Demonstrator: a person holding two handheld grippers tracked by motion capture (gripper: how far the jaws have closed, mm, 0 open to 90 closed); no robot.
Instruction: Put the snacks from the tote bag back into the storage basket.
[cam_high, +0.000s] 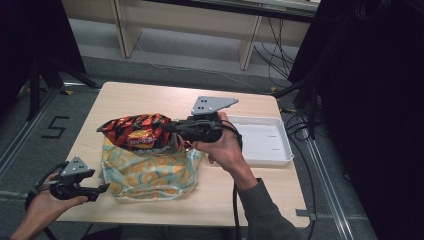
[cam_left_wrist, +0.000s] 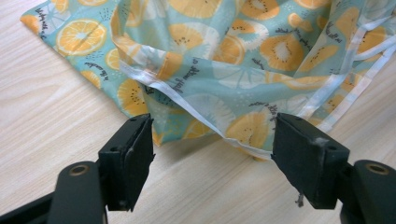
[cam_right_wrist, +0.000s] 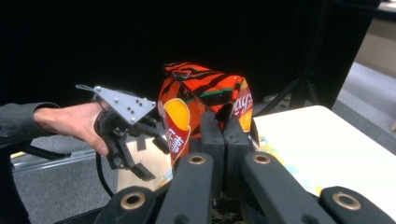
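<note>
An orange-and-black striped chip bag (cam_high: 134, 131) is held up over the table, with my right gripper (cam_high: 169, 128) shut on its right end. In the right gripper view the chip bag (cam_right_wrist: 187, 93) rises just past the closed jaws (cam_right_wrist: 225, 125). Under it lies a teal cloth bag printed with orange slices (cam_high: 150, 172). My left gripper (cam_high: 102, 189) is open at the cloth bag's near left corner. In the left gripper view the cloth bag's white-trimmed edge (cam_left_wrist: 224, 65) sits just ahead of the open gripper (cam_left_wrist: 212, 135), not touched by either jaw. The left gripper (cam_right_wrist: 152, 158) also appears in the right gripper view.
A white shallow tray (cam_high: 262, 140) sits on the right of the wooden table (cam_high: 165, 97), close behind my right hand. Bare wood lies at the back and along the front edge. Dark stands and cables surround the table on the floor.
</note>
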